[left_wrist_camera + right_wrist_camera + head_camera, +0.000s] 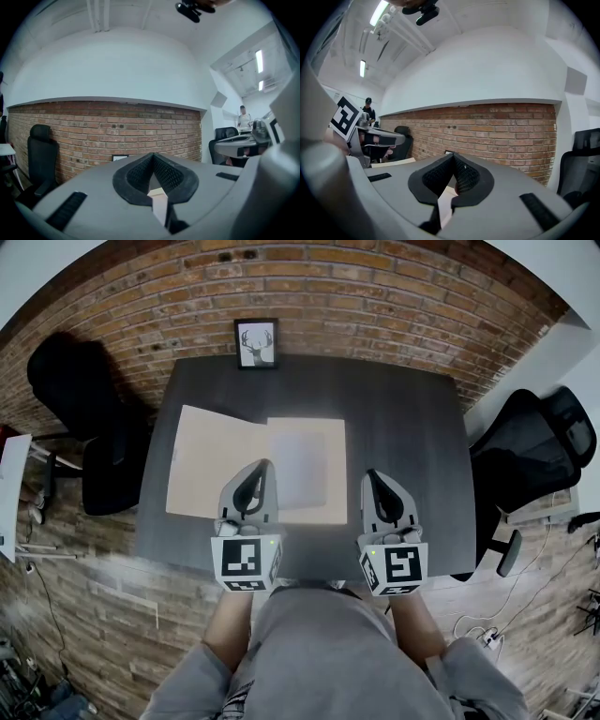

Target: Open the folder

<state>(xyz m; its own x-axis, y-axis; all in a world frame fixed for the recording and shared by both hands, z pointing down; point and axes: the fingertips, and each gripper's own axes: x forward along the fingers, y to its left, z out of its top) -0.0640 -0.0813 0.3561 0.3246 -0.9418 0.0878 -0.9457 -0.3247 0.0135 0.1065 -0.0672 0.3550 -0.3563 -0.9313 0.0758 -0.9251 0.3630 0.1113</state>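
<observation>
Surface: a dark grey surface (403,427), bare apart from the folder (220,460) and a small framed picture (256,342) that stands at the far edge, straight beyond the folder.
Room: a brick wall (375,306) runs behind the picture, beyond the folder. One black chair (94,427) stands off the surface to the folder's left, another (534,446) well to its right. The floor (103,615) is wood planks.
Folder: beige, lying flat and spread open on the left half of the surface, its fold running away from the person.
Left claw (263,466): shut tip to tip with nothing in it. It points level toward the wall, over the folder's near edge close to the fold.
Right claw (372,474): pads closed together and empty. It points level, just right of the folder's right edge, over bare surface.
Contents: a white sheet (298,470) lies on the folder's right half. The left half shows only beige card.
</observation>
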